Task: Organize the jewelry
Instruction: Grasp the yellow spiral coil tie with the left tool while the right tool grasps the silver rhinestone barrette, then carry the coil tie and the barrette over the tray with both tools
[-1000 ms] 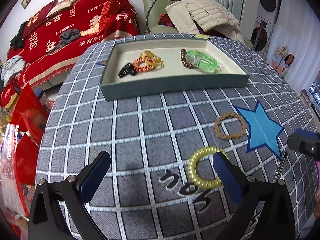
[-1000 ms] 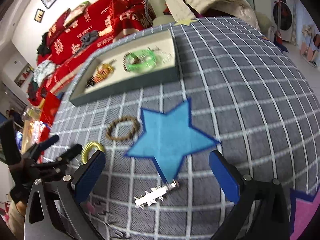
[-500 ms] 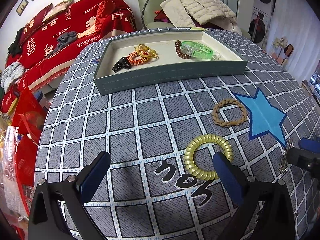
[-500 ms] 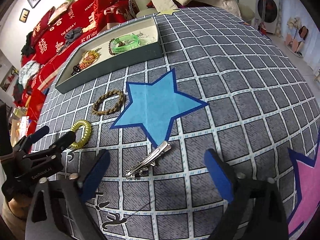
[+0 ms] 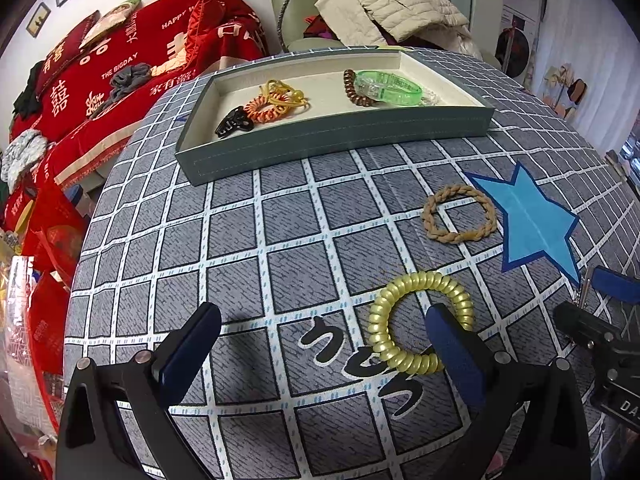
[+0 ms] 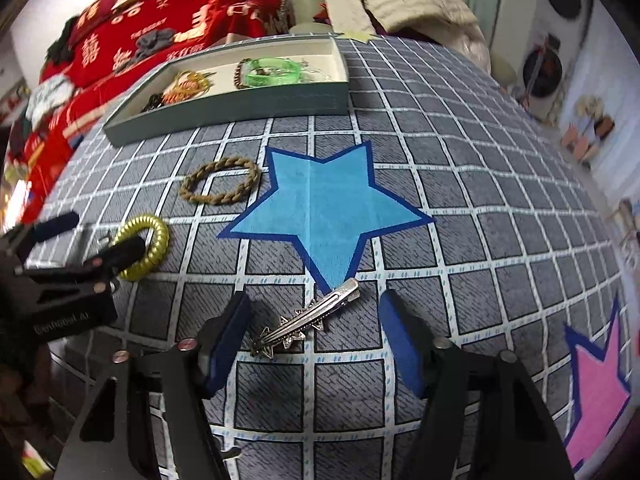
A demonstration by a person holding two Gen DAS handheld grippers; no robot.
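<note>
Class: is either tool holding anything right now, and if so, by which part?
Nothing is held. The left tool and right tool are open; the hair clip lies between the right one's fingers.

Shiny metal hair clip [image 6: 306,317] (woven, matt tablecloth [image 6: 460,160] beneath).

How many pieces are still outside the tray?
3: yellow coil tie at the left hand-held gripper, braided band beside the blue star, silver clip between the right hand-held gripper's fingers.
</note>
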